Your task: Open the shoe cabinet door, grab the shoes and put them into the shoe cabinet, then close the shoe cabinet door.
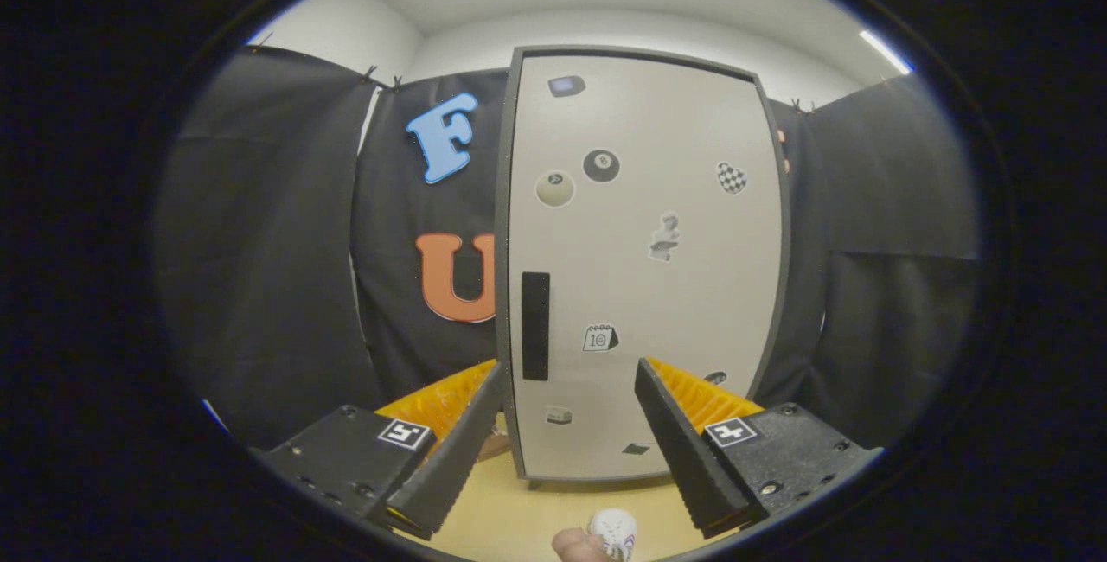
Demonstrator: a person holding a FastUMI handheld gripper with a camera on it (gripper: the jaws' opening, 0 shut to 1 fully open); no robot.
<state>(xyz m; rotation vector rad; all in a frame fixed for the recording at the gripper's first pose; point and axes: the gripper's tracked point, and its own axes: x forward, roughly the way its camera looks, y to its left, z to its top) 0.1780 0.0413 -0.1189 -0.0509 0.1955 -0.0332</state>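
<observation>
The shoe cabinet (644, 268) is the biggest thing ahead, standing upright on the tabletop (519, 510) against the dark cloth wall, and its pale door (692, 303) sits flush in the dark frame, so it reads as closed. A dark vertical handle (535, 326) runs down the door near its edge on the left, and several small stickers are scattered over the panel. The tool (571, 389) hovers short of the cabinet with its 2 fingers spread wide and nothing between them; the handle lies just beyond the left finger's tip, and neither finger touches the door. Smallest of all, close under the tool between the 2 fingers, a white shoe (613, 533) peeks up from the tabletop, with something rounded and skin-toned, perhaps a fingertip, just beside it; too little shows to say more. Judging by how things lie, the task is at its very start: the door is not yet open, the shoe is outside the cabinet and ungrasped, and all 3 stages remain, namely opening the door, placing the shoes inside, and closing it. The likely first move is to bring a finger to the handle and pull the door outward.
</observation>
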